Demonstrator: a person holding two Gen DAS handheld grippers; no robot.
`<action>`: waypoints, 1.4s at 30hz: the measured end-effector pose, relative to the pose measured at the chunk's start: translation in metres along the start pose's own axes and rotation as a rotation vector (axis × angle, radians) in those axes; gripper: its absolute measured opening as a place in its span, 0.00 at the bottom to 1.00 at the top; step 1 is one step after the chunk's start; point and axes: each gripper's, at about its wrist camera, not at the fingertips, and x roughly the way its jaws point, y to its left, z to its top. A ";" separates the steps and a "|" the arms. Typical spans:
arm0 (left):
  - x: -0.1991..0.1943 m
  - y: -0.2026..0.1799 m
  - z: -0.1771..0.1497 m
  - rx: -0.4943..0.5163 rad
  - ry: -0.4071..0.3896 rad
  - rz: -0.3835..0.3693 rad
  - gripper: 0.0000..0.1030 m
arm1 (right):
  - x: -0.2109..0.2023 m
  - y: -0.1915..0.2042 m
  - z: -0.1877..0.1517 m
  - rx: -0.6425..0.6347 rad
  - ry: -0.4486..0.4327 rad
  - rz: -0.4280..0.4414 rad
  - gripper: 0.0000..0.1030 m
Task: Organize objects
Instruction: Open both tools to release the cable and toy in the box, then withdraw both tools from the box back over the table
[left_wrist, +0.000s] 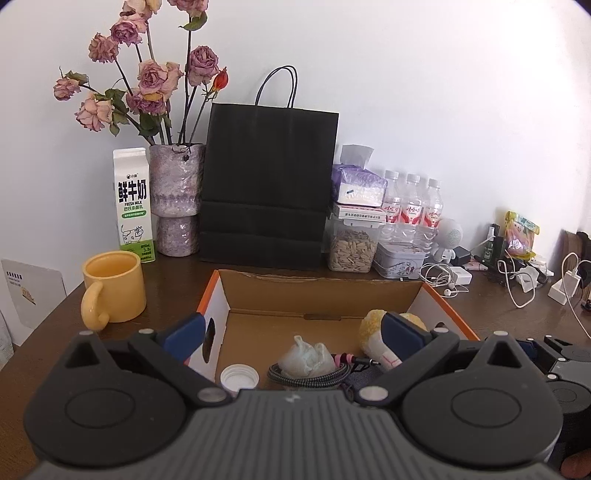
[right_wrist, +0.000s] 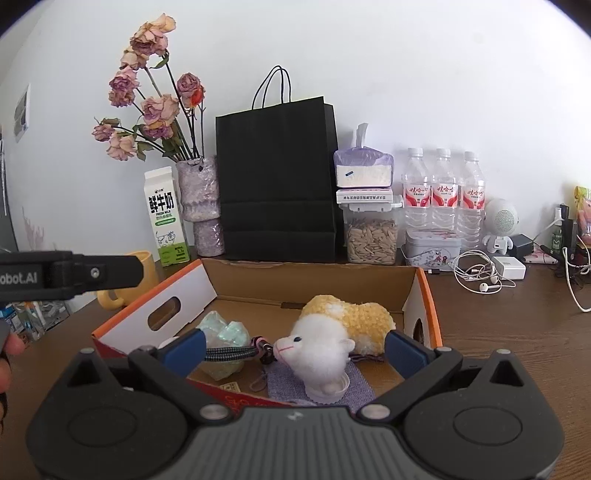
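Both my grippers, left (left_wrist: 293, 334) and right (right_wrist: 293, 349), are spread wide, holding nothing. They hover over the cardboard box (right_wrist: 314, 282). Inside lie a plush sheep (right_wrist: 332, 332), a cable (left_wrist: 314, 374) and a white cap (left_wrist: 240, 377).

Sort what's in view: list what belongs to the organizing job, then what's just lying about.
Job:
cardboard box
plush sheep
braided cable
crumpled plastic
white cap
grey cloth

Lying about:
yellow mug
milk carton
black bag
water bottles
earphones
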 end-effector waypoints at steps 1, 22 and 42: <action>-0.005 0.001 -0.001 0.003 -0.003 0.001 1.00 | -0.005 0.001 -0.001 -0.001 -0.003 -0.001 1.00; -0.068 0.031 -0.038 -0.016 0.035 0.056 1.00 | -0.073 0.013 -0.044 0.014 0.026 -0.025 1.00; -0.100 0.054 -0.074 0.016 0.101 0.065 1.00 | -0.094 0.021 -0.080 0.012 0.112 -0.002 1.00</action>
